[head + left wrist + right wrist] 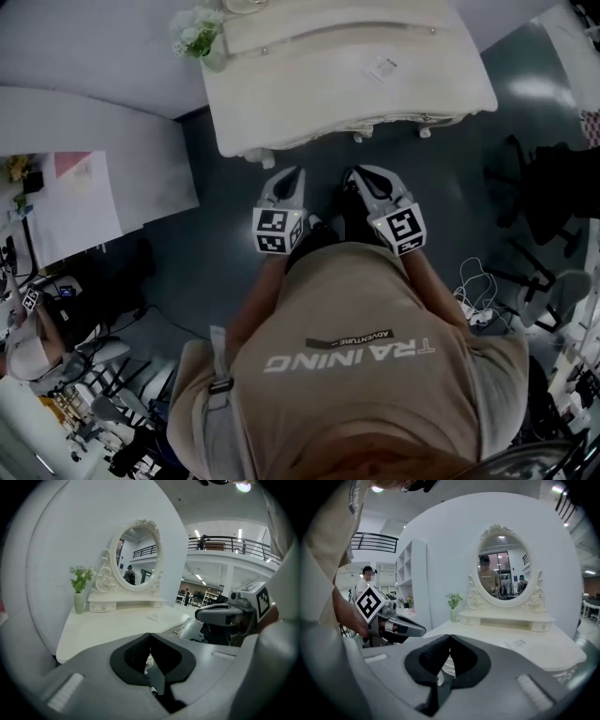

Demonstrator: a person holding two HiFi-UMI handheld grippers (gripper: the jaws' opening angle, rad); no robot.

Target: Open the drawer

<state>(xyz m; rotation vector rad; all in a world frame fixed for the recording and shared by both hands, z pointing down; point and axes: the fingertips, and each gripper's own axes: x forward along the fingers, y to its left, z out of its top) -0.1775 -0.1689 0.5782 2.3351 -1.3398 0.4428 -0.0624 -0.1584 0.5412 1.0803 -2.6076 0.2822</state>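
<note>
Clearly the step in hand is the approach: nothing is touched yet. In the head view the person stands before a white dressing table (281, 103), and both tools point toward it but stay apart from its front edge.

The left gripper (292, 174) has its jaws pressed together with nothing between them, and the right gripper (355, 174) is closed and empty in the same way.

The drawer, as I judge it, sits in the front of the table below the top, where small knobs (359, 136) show. It looks closed. Little drawers (104, 606) also sit under the oval mirror (138, 555), so I cannot tell which one is meant.

The next move calls for one gripper to open its jaws, reach a knob, close on it and pull straight toward the person.
</note>
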